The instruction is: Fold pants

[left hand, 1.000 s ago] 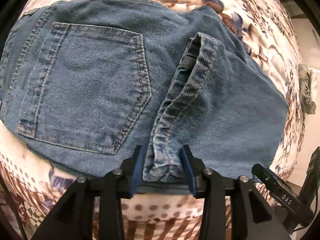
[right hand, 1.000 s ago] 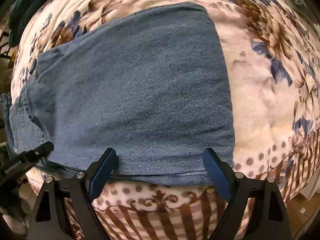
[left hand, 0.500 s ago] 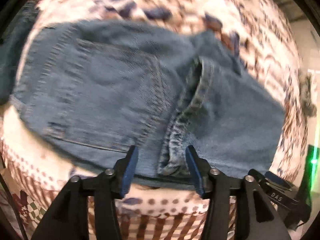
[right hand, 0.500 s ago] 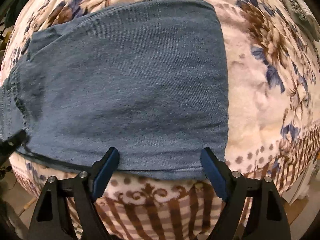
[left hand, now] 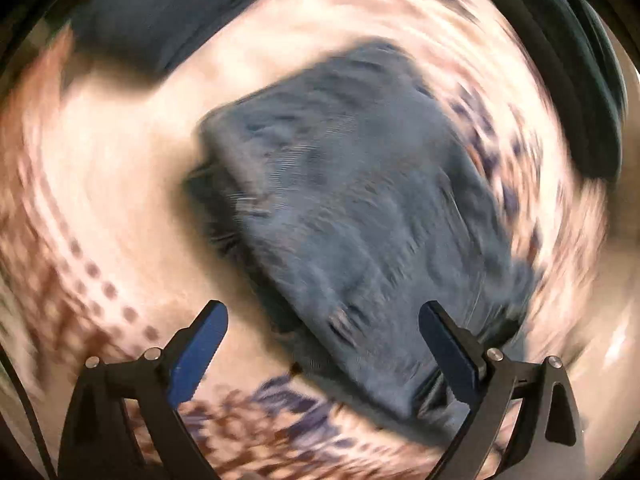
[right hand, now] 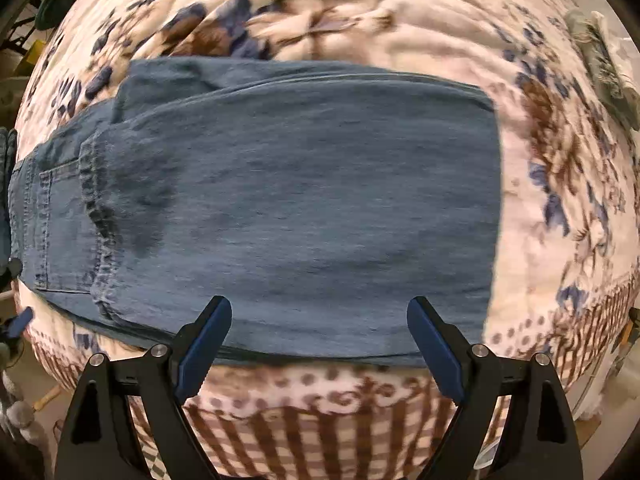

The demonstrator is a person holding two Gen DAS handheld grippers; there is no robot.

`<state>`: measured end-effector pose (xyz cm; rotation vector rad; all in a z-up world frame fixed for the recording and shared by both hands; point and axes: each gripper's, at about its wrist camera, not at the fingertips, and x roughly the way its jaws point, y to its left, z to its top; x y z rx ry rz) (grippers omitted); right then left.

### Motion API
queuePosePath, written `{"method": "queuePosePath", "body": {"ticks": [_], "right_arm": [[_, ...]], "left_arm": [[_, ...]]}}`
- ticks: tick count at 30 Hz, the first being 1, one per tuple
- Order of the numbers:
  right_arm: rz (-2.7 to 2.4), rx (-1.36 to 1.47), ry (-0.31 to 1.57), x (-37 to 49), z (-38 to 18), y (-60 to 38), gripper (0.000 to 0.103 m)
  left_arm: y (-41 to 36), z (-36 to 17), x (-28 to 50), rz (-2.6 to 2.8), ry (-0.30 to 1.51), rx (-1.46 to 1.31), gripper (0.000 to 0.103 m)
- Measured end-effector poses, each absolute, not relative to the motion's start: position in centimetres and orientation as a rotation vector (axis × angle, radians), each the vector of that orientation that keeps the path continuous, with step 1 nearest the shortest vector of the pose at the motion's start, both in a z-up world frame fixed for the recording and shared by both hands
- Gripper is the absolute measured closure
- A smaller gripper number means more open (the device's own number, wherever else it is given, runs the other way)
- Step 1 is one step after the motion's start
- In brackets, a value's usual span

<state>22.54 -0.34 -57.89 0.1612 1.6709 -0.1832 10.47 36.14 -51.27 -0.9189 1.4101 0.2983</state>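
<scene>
Blue jeans (right hand: pixel 304 208) lie folded lengthwise on a floral blanket (right hand: pixel 360 24), legs doubled over toward the waist, a back pocket (right hand: pixel 60 224) showing at the left. My right gripper (right hand: pixel 320 340) hovers above their near edge, jaws wide apart with nothing gripped. The left wrist view is heavily blurred: the jeans (left hand: pixel 360 216) appear as a slanted blue shape, and my left gripper (left hand: pixel 324 344) is above them with its jaws opening wide, the pads off the cloth.
The blanket's brown checked border (right hand: pixel 320 432) hangs over the bed's near edge. A grey-green cloth (right hand: pixel 600 64) lies at the far right. Dark fabric (left hand: pixel 160 12) sits at the upper left of the left wrist view.
My left gripper let go of the hem it was pinching, spread its jaws, swung away and rolled. My right gripper drew back, so more of the jeans shows.
</scene>
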Motion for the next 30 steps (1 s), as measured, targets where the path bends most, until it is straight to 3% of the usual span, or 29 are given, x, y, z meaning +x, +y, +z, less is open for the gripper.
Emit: {"method": "queuePosePath", "body": {"ticks": [7, 19, 22, 30], "right_arm": [[-0.159, 0.158, 1.727, 24.1, -59.8, 2.8, 0.011], [-0.164, 0.134, 1.792, 26.5, -64.5, 4.2, 0.009], [-0.168, 0.099, 1.793, 27.2, -65.0, 4.6, 0.008], [-0.178, 0.105, 1.771, 25.7, -65.2, 6.1, 0.008]], "left_arm": [[40.9, -57.1, 6.9, 0.350, 1.193, -1.443, 0.006], [39.1, -57.1, 8.7, 0.298, 1.076, -1.457, 0.007], [39.1, -58.1, 8.7, 0.357, 1.056, -1.502, 0.014], [37.3, -54.0, 8.4, 0.414, 1.120, -1.273, 0.072]]}}
